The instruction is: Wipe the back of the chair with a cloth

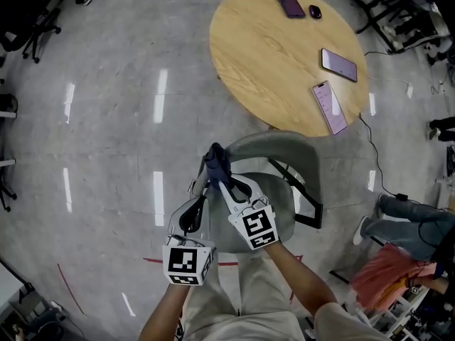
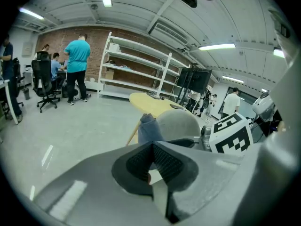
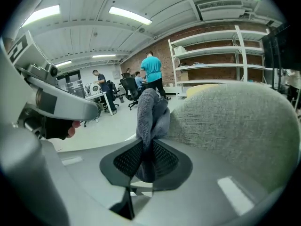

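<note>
right gripper view | right gripper (image 3: 146, 161) pinching cloth (image 3: 150, 112) beside chair back (image 3: 235, 121), mid-frame | left gripper (image 2: 153, 161) pressed together, empty | wiping seemingly barely begun

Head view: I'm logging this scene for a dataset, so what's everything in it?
table: one, light wood, round, upper right.
phones: three, dark to pinkish, on the table.
small dark object: one, black, by the far phone.
chair: one, grey, below the table.
cloth: one, blue, beside the chair back's edge.
other person: one, jeans, right edge.
left gripper: one, pale grey, fingers shut, empty.
right gripper: one, pale grey, fingers shut on the cloth.
</note>
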Motion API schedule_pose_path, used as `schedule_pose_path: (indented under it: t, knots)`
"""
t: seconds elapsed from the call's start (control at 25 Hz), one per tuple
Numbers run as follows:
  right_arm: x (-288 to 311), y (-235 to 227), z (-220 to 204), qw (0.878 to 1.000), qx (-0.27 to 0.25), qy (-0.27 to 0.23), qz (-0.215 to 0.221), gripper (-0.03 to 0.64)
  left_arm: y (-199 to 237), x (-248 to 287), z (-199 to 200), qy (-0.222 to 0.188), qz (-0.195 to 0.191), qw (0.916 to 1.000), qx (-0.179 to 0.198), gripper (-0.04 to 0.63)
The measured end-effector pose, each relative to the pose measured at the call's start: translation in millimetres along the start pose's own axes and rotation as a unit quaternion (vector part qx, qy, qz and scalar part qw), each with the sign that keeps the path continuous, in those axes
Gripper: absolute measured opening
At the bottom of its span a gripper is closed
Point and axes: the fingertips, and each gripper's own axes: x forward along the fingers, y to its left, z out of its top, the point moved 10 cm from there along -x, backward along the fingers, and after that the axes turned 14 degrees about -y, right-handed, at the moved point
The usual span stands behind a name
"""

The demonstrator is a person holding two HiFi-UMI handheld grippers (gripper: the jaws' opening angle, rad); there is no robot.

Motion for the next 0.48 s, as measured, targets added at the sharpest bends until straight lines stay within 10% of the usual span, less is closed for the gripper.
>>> schedule_pose_path:
  t: [0.48]
  knots:
    - [-3.4,-39.3,4.2,1.000,0.012,-0.005,-0.024,0.075,-26.5,30.9,2.9,0.009,-0.012,0.9999,0.006,0.000]
